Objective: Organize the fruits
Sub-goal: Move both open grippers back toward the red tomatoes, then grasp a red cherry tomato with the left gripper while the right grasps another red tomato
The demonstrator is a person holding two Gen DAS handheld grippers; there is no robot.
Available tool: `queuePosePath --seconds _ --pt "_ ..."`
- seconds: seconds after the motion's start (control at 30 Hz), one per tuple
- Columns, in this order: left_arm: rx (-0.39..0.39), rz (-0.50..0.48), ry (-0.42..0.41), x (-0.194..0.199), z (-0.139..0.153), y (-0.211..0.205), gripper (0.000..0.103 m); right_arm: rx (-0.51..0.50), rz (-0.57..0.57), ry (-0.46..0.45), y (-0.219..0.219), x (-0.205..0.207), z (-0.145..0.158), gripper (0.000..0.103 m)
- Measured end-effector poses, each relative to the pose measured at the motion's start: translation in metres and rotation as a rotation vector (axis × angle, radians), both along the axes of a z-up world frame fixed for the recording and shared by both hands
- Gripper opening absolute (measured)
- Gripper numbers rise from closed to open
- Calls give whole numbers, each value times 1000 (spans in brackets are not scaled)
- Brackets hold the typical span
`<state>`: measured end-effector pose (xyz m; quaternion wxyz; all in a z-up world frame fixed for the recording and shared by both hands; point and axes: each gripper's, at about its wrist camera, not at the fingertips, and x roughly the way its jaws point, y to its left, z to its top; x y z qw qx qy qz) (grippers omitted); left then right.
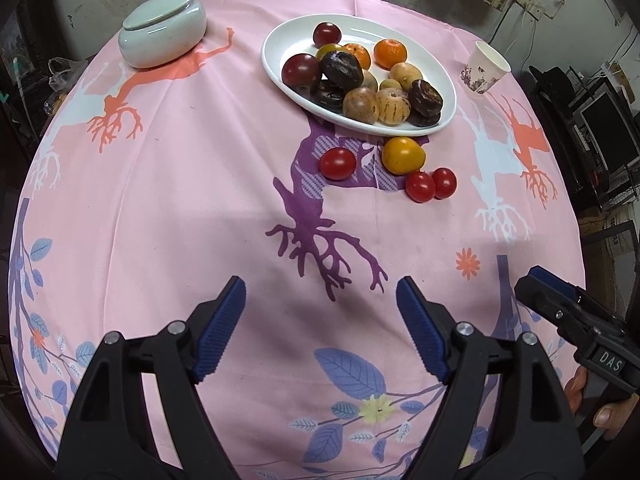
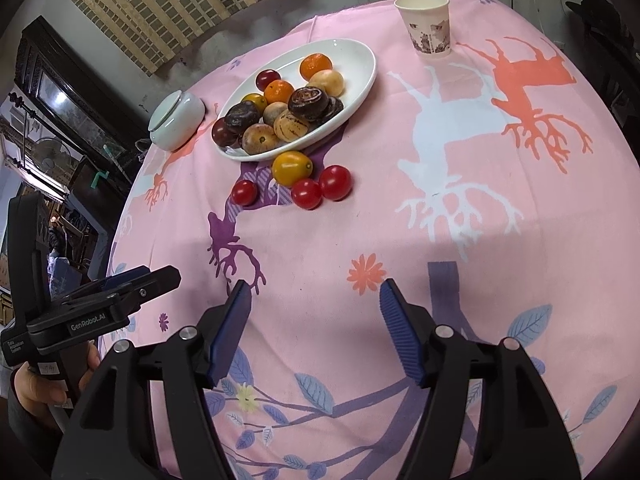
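Observation:
A white oval plate [image 1: 276, 32] [image 2: 360, 52] at the far side of the table holds several fruits: dark plums, oranges, brown and striped ones. On the cloth in front of it lie a yellow-orange tomato [image 1: 403, 155] [image 2: 292, 167] and three red tomatoes [image 1: 338, 163] [image 1: 420, 186] [image 1: 444, 182] [image 2: 244, 192] [image 2: 307, 193] [image 2: 335, 182]. My left gripper [image 1: 320, 320] is open and empty, well short of the fruits. My right gripper [image 2: 314, 328] is open and empty, also near the table's front. Each gripper shows at the edge of the other's view [image 1: 560, 304] [image 2: 132, 284].
A pale lidded ceramic jar [image 1: 162, 34] [image 2: 176, 120] stands at the far left. A paper cup [image 1: 484, 66] [image 2: 428, 24] stands at the far right. A pink patterned cloth [image 1: 200, 200] [image 2: 400, 240] covers the round table. Shelves and clutter surround the table.

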<state>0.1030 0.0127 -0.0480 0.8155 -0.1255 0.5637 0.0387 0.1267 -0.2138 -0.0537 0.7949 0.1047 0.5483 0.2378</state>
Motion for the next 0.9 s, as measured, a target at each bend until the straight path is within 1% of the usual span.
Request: queuePosePath --seconds 0.23,0.5,0.67,0.77,0.8,0.83,0.9 --pt "24 -28 12 24 -15 -4 80 5 -9 28 -4 6 -9 68" --pt "32 -52 8 62 -29 -8 80 2 -20 53 -11 15 -21 68" --pt "38 -70 19 80 -40 -9 79 0 -29 70 -13 22 -28 68" --pt "37 -75 19 87 -46 -8 74 4 -34 77 -13 25 -32 68" --pt "33 -76 21 89 -48 -9 69 4 -34 79 -13 26 -33 68" --pt "28 -75 21 91 -50 -9 62 4 -33 81 -12 27 -34 68" --pt "11 -69 33 95 -55 -8 55 2 -29 86 -11 28 -36 68"
